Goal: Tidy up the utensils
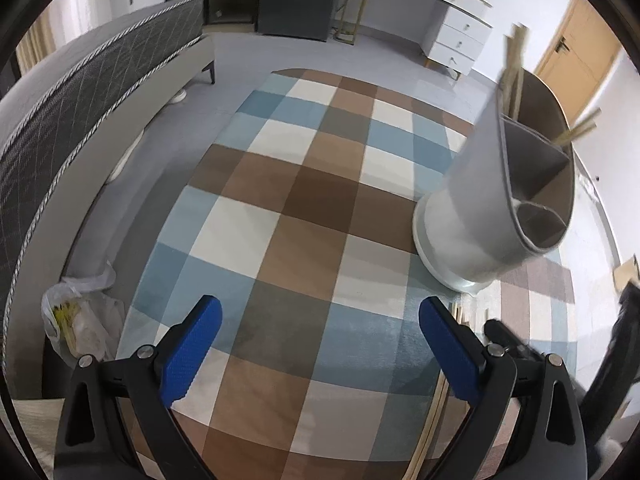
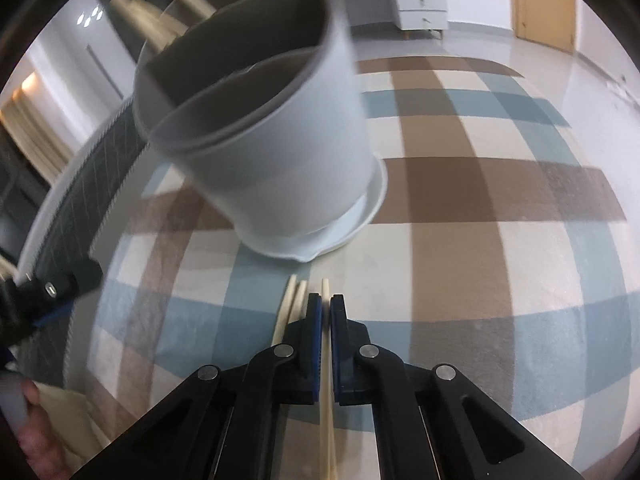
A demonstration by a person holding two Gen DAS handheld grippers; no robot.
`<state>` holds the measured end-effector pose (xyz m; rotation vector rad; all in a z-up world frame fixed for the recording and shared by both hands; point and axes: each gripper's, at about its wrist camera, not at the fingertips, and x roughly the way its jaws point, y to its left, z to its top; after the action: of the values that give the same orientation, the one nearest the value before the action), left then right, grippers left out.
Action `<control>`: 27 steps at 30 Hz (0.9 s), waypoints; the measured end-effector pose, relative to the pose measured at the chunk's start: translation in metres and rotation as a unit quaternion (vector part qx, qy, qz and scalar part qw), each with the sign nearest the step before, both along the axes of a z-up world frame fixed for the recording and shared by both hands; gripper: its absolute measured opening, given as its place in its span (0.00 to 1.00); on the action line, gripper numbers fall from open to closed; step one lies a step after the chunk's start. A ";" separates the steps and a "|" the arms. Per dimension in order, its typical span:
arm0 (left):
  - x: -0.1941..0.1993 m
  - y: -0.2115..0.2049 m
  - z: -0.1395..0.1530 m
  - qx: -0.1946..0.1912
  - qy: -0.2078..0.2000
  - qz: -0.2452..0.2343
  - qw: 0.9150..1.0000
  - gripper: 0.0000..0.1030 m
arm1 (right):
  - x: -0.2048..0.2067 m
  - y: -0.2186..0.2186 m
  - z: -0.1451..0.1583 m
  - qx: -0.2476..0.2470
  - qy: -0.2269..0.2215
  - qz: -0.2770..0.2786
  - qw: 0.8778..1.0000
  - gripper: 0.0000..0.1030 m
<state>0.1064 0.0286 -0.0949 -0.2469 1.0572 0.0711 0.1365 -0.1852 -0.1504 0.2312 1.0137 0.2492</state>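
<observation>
A grey utensil holder (image 1: 476,184) with inner dividers stands on a white saucer on the checked rug, and several wooden chopsticks (image 1: 514,64) stick out of its far compartments. My right gripper (image 2: 327,300) is low over the rug just in front of the holder (image 2: 280,152). It is shut on one wooden chopstick (image 2: 325,288), which runs lengthwise between the blue pads. Two more chopsticks (image 2: 290,300) lie on the rug just left of its fingers. My left gripper (image 1: 320,308) hangs open over the rug, left of the holder, with nothing between its pads.
The checked rug (image 1: 312,200) covers the floor. A grey bed (image 1: 80,120) runs along the left, with a plastic bag (image 1: 80,320) at its foot. White drawers (image 1: 460,40) and a wooden door (image 1: 576,60) stand at the back. A hand (image 2: 36,440) shows at the lower left.
</observation>
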 end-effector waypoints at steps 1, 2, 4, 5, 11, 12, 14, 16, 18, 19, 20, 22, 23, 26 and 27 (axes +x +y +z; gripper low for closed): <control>0.000 -0.003 -0.001 0.003 0.001 -0.004 1.000 0.93 | -0.001 -0.005 0.002 0.012 -0.003 -0.006 1.000 0.03; 0.000 -0.006 -0.002 0.004 0.003 -0.007 1.000 0.93 | -0.002 -0.013 0.005 0.030 -0.007 -0.015 0.999 0.03; 0.000 -0.010 -0.004 0.006 0.008 -0.010 1.000 0.94 | -0.003 -0.027 0.009 0.056 -0.014 -0.029 0.998 0.03; 0.000 -0.012 -0.005 0.007 0.010 -0.011 1.000 0.93 | -0.004 -0.033 0.011 0.069 -0.015 -0.036 0.997 0.03; -0.002 -0.032 -0.013 0.021 0.025 -0.036 0.999 0.93 | -0.004 -0.062 0.020 0.131 -0.019 -0.074 0.988 0.03; -0.002 -0.036 -0.016 0.019 0.029 -0.044 0.998 0.94 | -0.005 -0.067 0.022 0.143 -0.021 -0.079 0.986 0.03; -0.002 -0.044 -0.022 0.020 0.037 -0.060 0.997 0.93 | -0.005 -0.073 0.024 0.158 -0.022 -0.086 0.983 0.03; -0.004 -0.053 -0.026 0.025 0.043 -0.078 0.996 0.93 | -0.008 -0.080 0.026 0.184 -0.028 -0.091 0.978 0.03; -0.006 -0.064 -0.032 0.038 0.052 -0.101 0.993 0.94 | -0.010 -0.083 0.028 0.189 -0.031 -0.096 0.977 0.03; -0.007 -0.069 -0.035 0.044 0.056 -0.109 0.992 0.94 | -0.011 -0.085 0.028 0.194 -0.031 -0.097 0.976 0.03; -0.009 -0.073 -0.037 0.048 0.059 -0.118 0.990 0.94 | -0.011 -0.087 0.029 0.196 -0.033 -0.100 0.975 0.03; -0.011 -0.082 -0.044 0.060 0.071 -0.131 0.987 0.94 | -0.012 -0.088 0.033 0.188 -0.039 -0.102 0.976 0.03; -0.012 -0.085 -0.047 0.069 0.074 -0.135 0.986 0.94 | -0.012 -0.089 0.035 0.186 -0.043 -0.101 0.976 0.03; -0.014 -0.091 -0.051 0.083 0.084 -0.141 0.983 0.94 | -0.013 -0.093 0.041 0.179 -0.053 -0.099 0.977 0.03; -0.014 -0.092 -0.053 0.085 0.089 -0.140 0.982 0.94 | -0.014 -0.094 0.042 0.179 -0.055 -0.100 0.977 0.03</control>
<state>0.0923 -0.0637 -0.1478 0.0668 1.2477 -0.0712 0.1227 -0.2795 -0.1081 0.6367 0.8249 0.2573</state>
